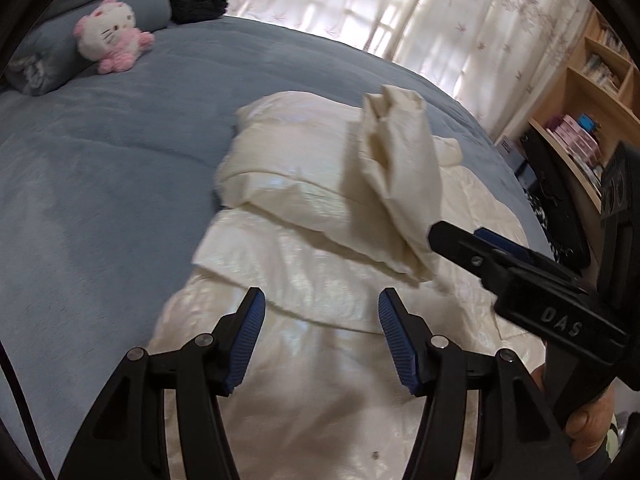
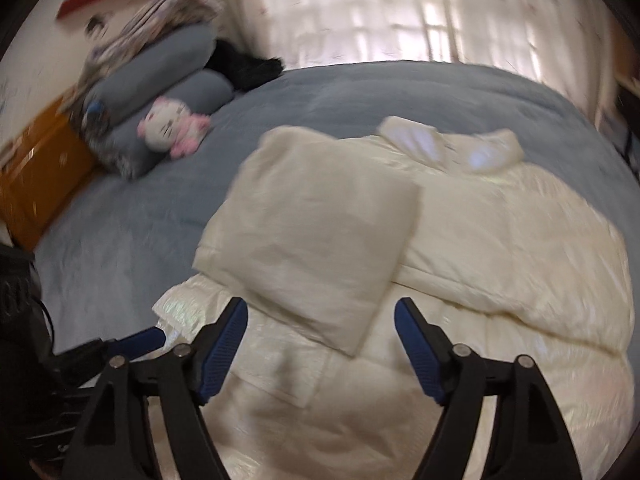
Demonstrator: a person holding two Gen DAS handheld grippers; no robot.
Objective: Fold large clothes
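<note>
A large cream puffer jacket (image 1: 304, 320) lies on a blue bed (image 1: 100, 184), and it also shows in the right wrist view (image 2: 500, 260). One sleeve (image 2: 312, 240) is folded across its body. In the left wrist view the sleeve (image 1: 400, 184) stands raised in the air, just clear of the right gripper's fingertips. My left gripper (image 1: 322, 336) is open and empty, low over the jacket's lower part. My right gripper (image 2: 320, 346) is open and empty just above the sleeve cuff; it also shows at the right of the left wrist view (image 1: 456, 236).
A pink and white plush cat (image 1: 110, 34) lies by grey-blue pillows (image 2: 168, 80) at the bed's head. White curtains (image 1: 420, 20) hang behind the bed. A wooden bookshelf (image 1: 592, 92) stands at the right. An orange cabinet (image 2: 40, 176) is at the left.
</note>
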